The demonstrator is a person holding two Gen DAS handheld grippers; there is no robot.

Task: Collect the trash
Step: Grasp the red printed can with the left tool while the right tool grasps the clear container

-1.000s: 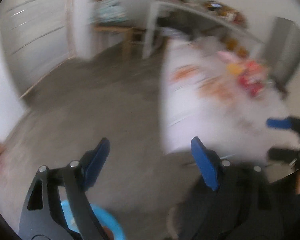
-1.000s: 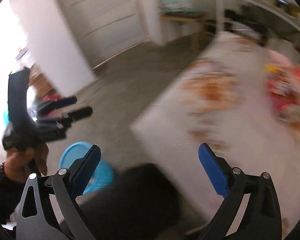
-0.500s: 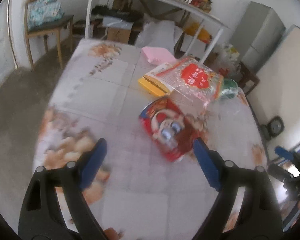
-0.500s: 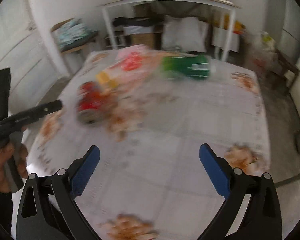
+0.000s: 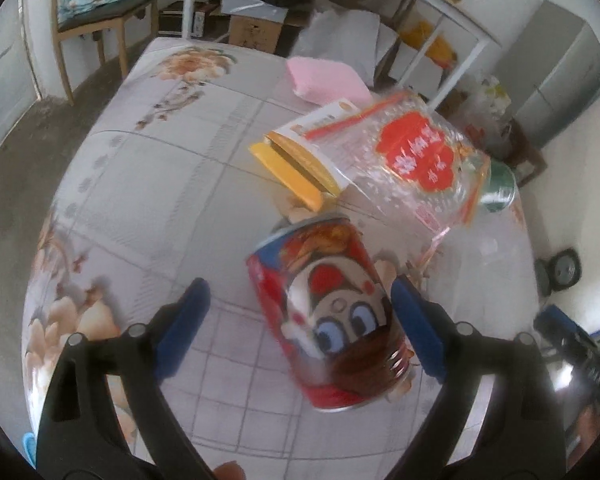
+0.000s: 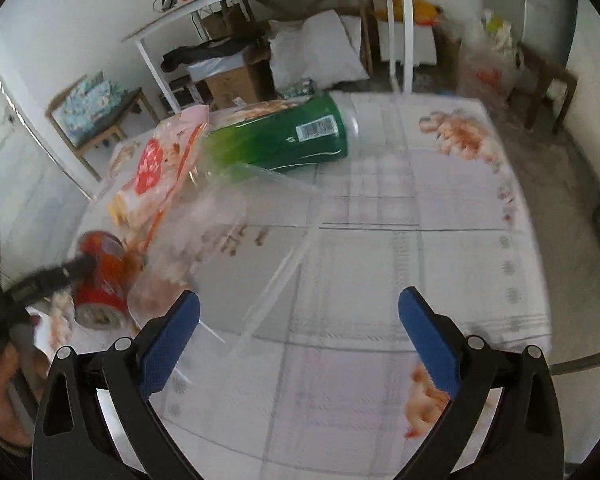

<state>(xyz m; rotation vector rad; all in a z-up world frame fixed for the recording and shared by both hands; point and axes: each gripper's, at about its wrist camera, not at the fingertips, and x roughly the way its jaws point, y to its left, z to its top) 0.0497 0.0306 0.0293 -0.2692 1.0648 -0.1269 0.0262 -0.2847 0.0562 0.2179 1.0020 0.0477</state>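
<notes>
Our left hand-held gripper (image 5: 296,320) has just been opening and now stands wide, the red can (image 5: 332,312) lying on the surface (image 5: 160,184) between its fingers, unpinched. Our right hand-held gripper (image 6: 300,328) gapes wide and empty, the green bottle (image 6: 284,140) well ahead of it.

We see a glossy printed can (image 5: 332,312) on the smooth floral tablecloth (image 5: 148,184), a crinkly clear plastic bag (image 5: 412,160) at one o'clock, a shiny green bottle (image 6: 284,136).
</notes>
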